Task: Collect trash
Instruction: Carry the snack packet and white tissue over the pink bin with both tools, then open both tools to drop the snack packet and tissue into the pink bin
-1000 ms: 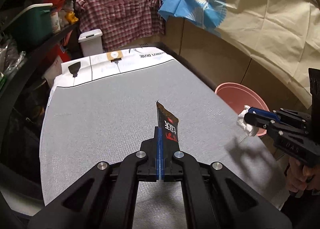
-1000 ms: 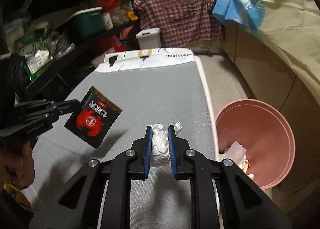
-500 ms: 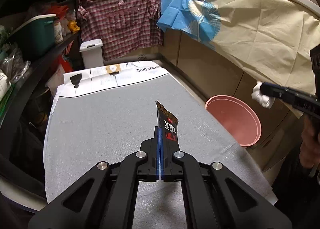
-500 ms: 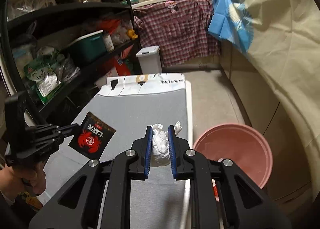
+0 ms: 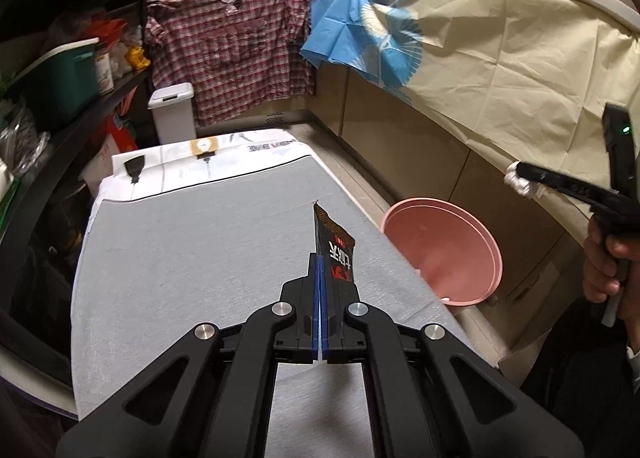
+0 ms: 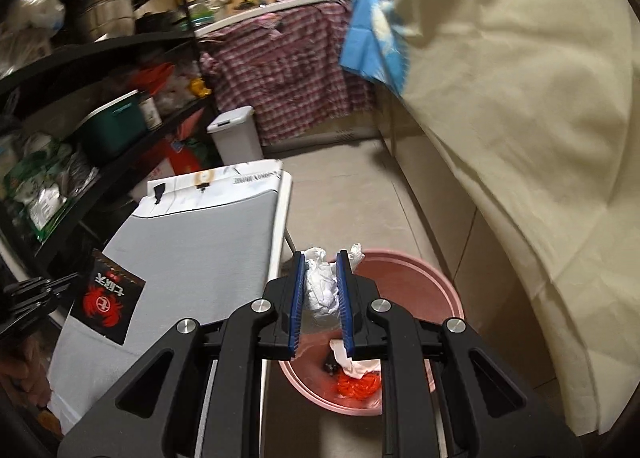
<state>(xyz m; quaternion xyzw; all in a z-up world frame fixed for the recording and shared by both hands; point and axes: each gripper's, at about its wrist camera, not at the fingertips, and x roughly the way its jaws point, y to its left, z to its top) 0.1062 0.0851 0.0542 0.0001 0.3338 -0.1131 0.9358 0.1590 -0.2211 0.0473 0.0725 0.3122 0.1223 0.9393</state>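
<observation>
Drop-off step in hand — both pieces of trash lifted and on the way to the pink bin (image 6: 424, 282), none let go yet.

Right hand-held gripper (image 6: 320, 290): clamped on a crumpled white tissue (image 6: 322, 290), blue pads pressing it from both sides. Held above the near part of the pink bin, over its opening by the look of the right wrist view. Inside the bin already: a pale scrap and something orange-red at the bottom.

Left hand-held gripper (image 5: 320, 282): fully together, pinching the lower edge of a dark snack wrapper (image 5: 334, 246) with red print, which stands up edge-on from the pads. Hanging over the grey desk (image 5: 200, 258), to the left of the pink bin and well apart from its rim.

Next move, as a judgement: part the right jaws so the tissue falls straight into the bin — little further travel seems needed. Then carry the wrapper sideways off the desk edge until it hangs over the bin's mouth, and only then release. Light, flat foil likely to flutter, so a release close above the bin looks safer than a high one.
</observation>
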